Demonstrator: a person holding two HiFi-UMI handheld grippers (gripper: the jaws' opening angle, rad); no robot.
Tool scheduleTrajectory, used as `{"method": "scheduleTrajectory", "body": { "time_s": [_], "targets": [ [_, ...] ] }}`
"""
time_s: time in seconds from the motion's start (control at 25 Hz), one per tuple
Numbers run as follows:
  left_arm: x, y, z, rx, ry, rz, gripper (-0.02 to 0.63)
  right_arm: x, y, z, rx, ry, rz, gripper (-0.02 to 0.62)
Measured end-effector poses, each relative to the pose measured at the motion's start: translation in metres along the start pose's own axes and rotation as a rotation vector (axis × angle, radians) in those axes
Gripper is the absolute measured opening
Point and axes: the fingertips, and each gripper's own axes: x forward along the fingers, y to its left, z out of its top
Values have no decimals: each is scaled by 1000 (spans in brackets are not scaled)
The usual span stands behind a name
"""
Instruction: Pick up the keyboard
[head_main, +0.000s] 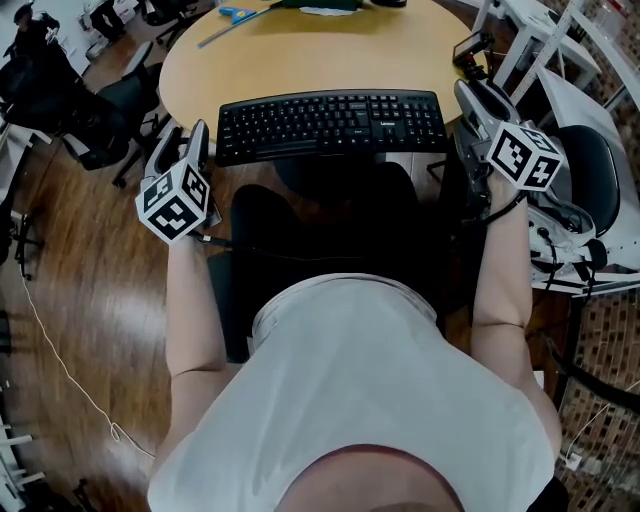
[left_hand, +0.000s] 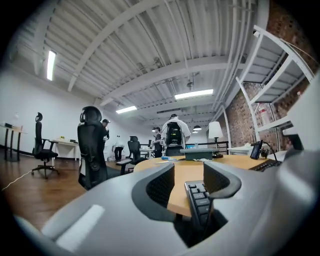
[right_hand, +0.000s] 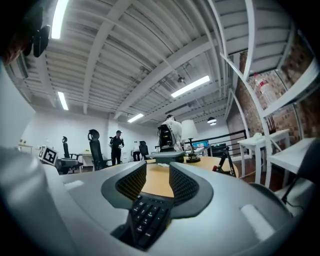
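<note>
Open-plan office with a wooden floor (head_main: 90, 300), a brick wall (left_hand: 245, 115) at the right and black office chairs (left_hand: 92, 145) at the left. A round wooden desk (head_main: 300, 60) is seen from above. The black keyboard (head_main: 332, 124) lies flat at the near edge of the desk, its long side running left to right.

The left hand-held gripper (head_main: 190, 135) is held at the left end of the keyboard and the right hand-held gripper (head_main: 478, 100) at the right end. In the left gripper view the jaws are shown spread apart, with the keyboard's end (left_hand: 197, 200) lying between them, close to the right jaw; bare desk is visible beside the left jaw. In the right gripper view the jaws are likewise parted, and a block of keys (right_hand: 147, 220) is seen low between them, not clamped.

A desk lamp (left_hand: 215, 132) stands at the far side of the desk.
</note>
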Motion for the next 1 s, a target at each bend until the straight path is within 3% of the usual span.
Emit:
{"method": "scheduleTrajectory", "body": {
  "time_s": [0.2, 0.32, 0.4, 0.56, 0.64, 0.8, 0.92, 1.0],
  "targets": [
    [-7, 13, -43, -78, 64, -17, 520, -10, -17, -35, 113, 57, -3, 199],
    [-10, 13, -71, -203, 112, -68, 520, -12, -19, -59, 260, 79, 28, 238],
    [-12, 12, -94, -347, 159, -96, 526, -15, -25, -75, 385, 85, 29, 250],
    [-11, -2, -128, -768, 196, -171, 552, -23, -39, -98, 611, 42, 6, 264],
    [-11, -14, -133, -895, 197, -218, 552, -27, -40, -103, 699, 1, 8, 273],
    [-9, -20, -133, -958, 213, -226, 552, -29, -38, -117, 803, -32, -2, 290],
    [-6, -21, -137, -990, 235, -199, 552, -32, -44, -138, 820, 3, -83, 290],
    [-2, -25, -138, -987, 253, -199, 552, -27, -38, -147, 856, 15, -79, 290]
  ]
}}
